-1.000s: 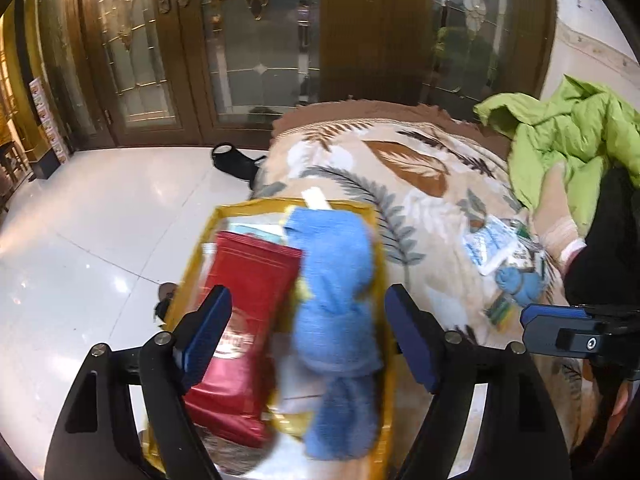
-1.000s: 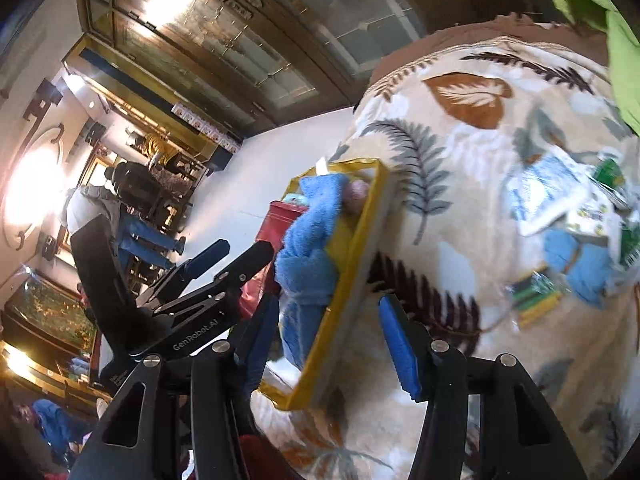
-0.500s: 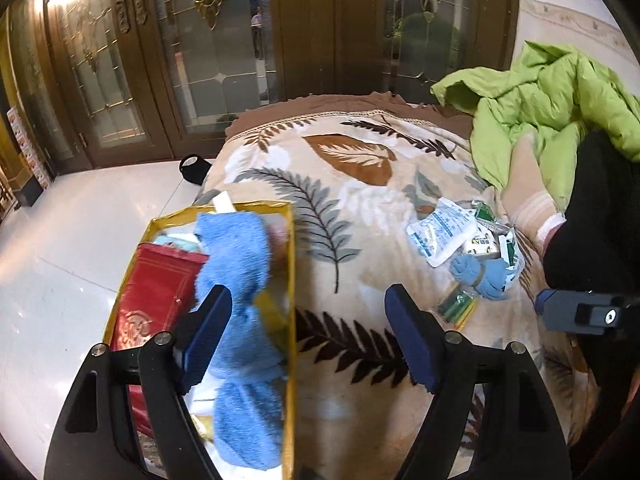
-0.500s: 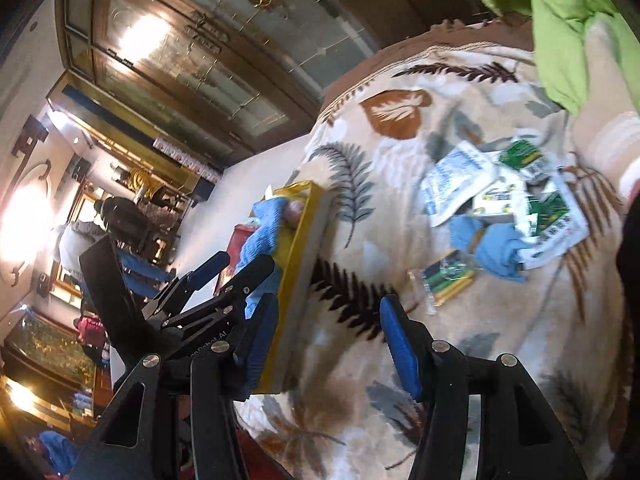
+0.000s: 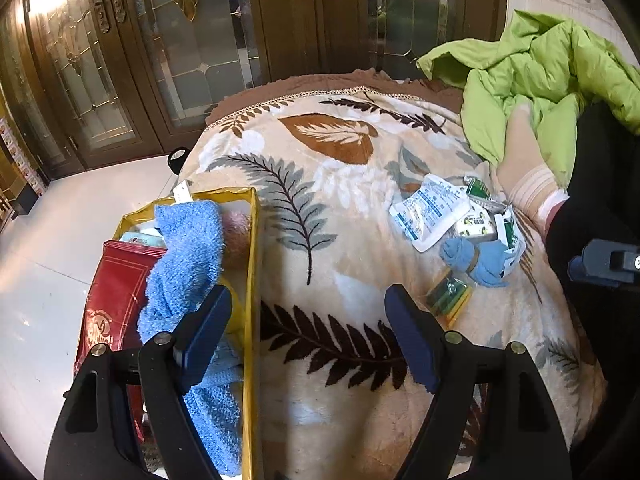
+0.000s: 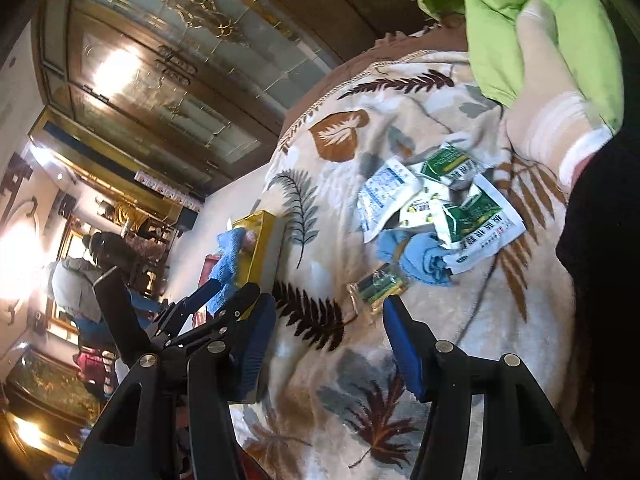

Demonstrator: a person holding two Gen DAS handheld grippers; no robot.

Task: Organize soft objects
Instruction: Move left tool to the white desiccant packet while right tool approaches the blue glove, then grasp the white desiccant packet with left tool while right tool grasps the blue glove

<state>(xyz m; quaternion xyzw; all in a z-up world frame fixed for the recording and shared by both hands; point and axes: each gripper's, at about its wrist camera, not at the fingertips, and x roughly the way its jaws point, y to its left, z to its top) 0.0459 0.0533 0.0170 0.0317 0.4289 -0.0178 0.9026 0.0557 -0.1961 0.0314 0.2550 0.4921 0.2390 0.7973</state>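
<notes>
Left wrist view: left gripper (image 5: 308, 334) released, jaws wide and empty, above leaf-print blanket (image 5: 340, 208). Yellow box (image 5: 251, 264) at blanket's edge, blue towel (image 5: 186, 264) and red packet (image 5: 114, 300) inside. Small blue cloth (image 5: 478, 260) beside white sachets (image 5: 432, 210), well apart from box. Right wrist view: right gripper (image 6: 330, 342) also released, empty, near small blue cloth.

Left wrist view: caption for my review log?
Open left gripper above leaf-print blanket, between yellow box holding blue towel and scattered packets.
</notes>
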